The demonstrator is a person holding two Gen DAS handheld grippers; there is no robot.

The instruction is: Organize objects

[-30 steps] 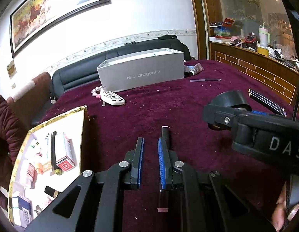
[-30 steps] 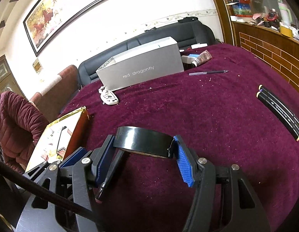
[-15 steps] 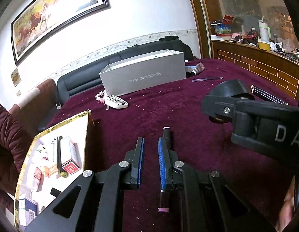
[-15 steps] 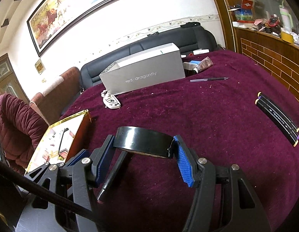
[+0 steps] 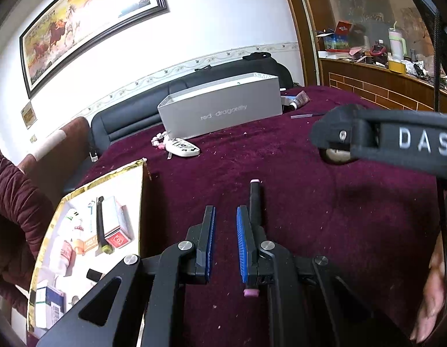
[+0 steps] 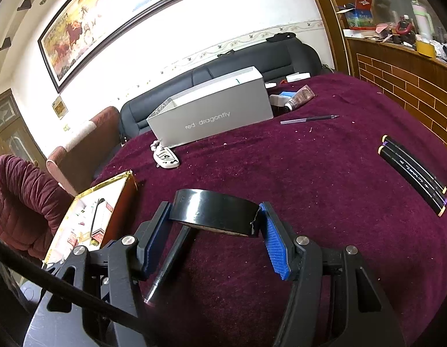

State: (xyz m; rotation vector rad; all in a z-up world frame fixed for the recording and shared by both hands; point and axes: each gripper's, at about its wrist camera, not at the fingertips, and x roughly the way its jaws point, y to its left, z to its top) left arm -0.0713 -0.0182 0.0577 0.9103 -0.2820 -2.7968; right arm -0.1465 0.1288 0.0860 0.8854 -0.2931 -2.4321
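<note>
Clamping black tape roll [image 6: 213, 212] flatwise, right gripper [image 6: 214, 243]; left gripper [image 5: 225, 243] parted, empty, marker [image 5: 254, 202] lengthwise alongside.

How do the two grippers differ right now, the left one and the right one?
The left gripper holds nothing, its jaws a narrow gap apart; the right gripper is clamped on a black roll of tape, jaws spread wide around it. The left one hangs low over a black marker lying beside its right finger on the maroon cloth; the right one carries the tape above the cloth. Both have black frames with blue finger pads.
</note>
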